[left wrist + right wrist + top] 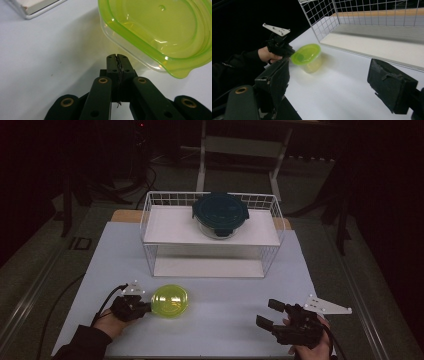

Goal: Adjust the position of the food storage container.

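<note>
A clear tub with a yellow-green lid [170, 300] stands on the white table [225, 330], front left of centre. My left gripper [145, 306] lies level at the tub's left side, jaws shut with nothing between them. In the left gripper view the closed tips [117, 58] sit just under the lid's rim [140, 45]; I cannot tell whether they touch it. My right gripper [270, 313] rests near the front right edge, jaws wide open and empty. The right gripper view looks between its pads [277, 75] at the tub [307, 56] and the left gripper [287, 52].
A white wire rack [150, 215] with two shelves stands at the back of the table. A round glass container with a dark teal lid [220, 213] sits on its top shelf. The lower shelf [210, 267] holds nothing. Dark floor and table legs lie beyond.
</note>
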`<state>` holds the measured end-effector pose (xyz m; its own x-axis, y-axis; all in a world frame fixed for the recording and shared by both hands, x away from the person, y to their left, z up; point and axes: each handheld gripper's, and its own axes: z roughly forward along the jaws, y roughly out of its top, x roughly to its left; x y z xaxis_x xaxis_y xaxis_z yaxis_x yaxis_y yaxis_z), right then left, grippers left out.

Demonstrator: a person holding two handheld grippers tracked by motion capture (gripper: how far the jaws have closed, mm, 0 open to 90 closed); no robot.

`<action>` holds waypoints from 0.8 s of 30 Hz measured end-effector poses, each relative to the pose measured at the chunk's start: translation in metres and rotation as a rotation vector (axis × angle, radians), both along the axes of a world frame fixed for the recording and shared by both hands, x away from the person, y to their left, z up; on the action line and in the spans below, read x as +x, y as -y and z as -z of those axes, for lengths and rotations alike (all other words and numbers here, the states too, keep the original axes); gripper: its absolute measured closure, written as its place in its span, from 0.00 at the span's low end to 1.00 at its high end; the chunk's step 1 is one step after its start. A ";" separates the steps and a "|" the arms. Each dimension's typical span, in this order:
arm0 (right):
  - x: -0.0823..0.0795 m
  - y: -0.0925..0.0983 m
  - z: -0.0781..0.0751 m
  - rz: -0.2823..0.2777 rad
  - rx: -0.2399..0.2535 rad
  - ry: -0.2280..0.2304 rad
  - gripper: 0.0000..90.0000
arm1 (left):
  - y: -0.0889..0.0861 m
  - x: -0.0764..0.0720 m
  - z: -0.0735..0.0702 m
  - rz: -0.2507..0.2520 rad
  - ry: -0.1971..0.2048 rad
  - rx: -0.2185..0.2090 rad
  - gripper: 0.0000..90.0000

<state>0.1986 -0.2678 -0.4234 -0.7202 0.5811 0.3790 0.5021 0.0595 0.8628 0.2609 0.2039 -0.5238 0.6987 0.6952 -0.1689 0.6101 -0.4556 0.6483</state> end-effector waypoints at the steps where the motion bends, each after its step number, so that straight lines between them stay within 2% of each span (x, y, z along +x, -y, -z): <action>1: 0.000 0.000 0.000 0.000 0.000 0.000 0.20 | 0.001 0.001 0.000 0.002 -0.002 -0.001 0.98; 24: 0.000 0.000 0.002 -0.001 -0.004 -0.005 0.20 | 0.053 0.016 0.002 0.095 -0.015 -0.001 0.98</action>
